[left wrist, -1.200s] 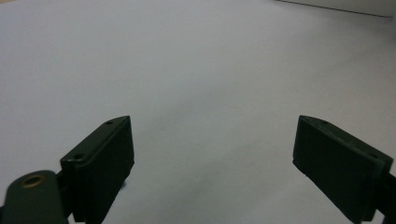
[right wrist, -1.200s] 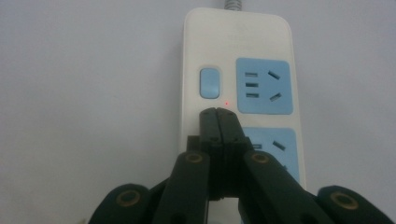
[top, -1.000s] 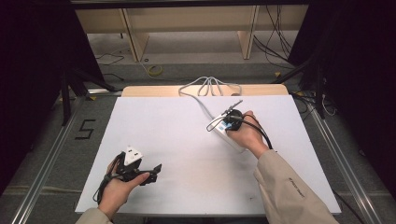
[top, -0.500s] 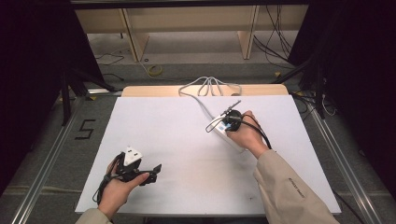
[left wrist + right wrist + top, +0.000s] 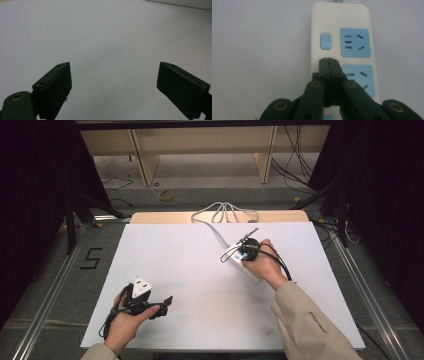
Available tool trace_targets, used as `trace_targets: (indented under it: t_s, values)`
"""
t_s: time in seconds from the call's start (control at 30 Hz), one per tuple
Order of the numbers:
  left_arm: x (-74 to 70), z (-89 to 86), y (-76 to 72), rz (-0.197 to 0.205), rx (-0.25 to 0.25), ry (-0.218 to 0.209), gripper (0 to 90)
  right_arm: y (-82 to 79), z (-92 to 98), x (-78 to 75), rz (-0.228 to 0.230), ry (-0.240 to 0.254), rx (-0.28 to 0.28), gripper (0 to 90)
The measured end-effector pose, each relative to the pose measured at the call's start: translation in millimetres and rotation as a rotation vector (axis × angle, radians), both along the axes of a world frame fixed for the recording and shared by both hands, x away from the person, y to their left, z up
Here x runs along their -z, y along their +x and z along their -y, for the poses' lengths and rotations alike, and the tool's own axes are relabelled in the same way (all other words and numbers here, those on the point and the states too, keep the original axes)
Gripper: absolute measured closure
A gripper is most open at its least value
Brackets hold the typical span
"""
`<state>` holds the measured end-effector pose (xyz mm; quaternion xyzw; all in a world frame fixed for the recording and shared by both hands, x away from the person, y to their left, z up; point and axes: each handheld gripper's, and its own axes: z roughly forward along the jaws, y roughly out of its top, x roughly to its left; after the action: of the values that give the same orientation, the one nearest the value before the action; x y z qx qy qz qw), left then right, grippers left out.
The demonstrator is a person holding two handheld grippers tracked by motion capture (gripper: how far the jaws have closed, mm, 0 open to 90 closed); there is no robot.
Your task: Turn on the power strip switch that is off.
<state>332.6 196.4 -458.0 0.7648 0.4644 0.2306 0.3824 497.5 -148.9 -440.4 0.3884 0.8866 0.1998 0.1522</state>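
Observation:
A white power strip (image 5: 337,30) with blue sockets (image 5: 355,42) lies on the white table top (image 5: 190,270), right of centre. My right gripper (image 5: 328,60) is shut with nothing between its jaws. Its tips sit over the strip, just below a blue rocker switch (image 5: 325,41) and a small red light (image 5: 335,52). In the high view a hand holds this right gripper (image 5: 245,249) over the power strip (image 5: 231,256). My left gripper (image 5: 164,306) rests near the front left of the table. Its jaws are wide open over bare surface, and black fingers (image 5: 56,85) flank the left gripper (image 5: 113,75) gap.
The strip's white cable (image 5: 215,227) runs to the table's far edge and loops there (image 5: 225,211). A wooden board (image 5: 160,217) shows behind the white surface. Metal rails (image 5: 45,310) and floor cables (image 5: 295,150) surround the table. Wooden shelving legs stand beyond.

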Motion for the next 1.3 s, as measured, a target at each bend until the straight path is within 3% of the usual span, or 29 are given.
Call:
trace_targets:
  t_s: [0.3, 0.87, 1.3]
  values:
    - [0.3, 0.4, 0.8, -0.005, 0.003, 0.004, 12.2, -2.0, 4.0, 2.1, 0.018, 0.037, 0.0, 90.0]
    - [0.5, 0.3, 1.0, -0.005, 0.003, 0.003, 12.2, -2.0, 2.9, 0.1, 0.02, 0.024, -0.008, 90.0]
    - [0.5, 0.3, 1.0, -0.005, 0.003, 0.003, 12.2, -1.8, 4.5, -0.3, 0.019, 0.034, -0.008, 82.9]
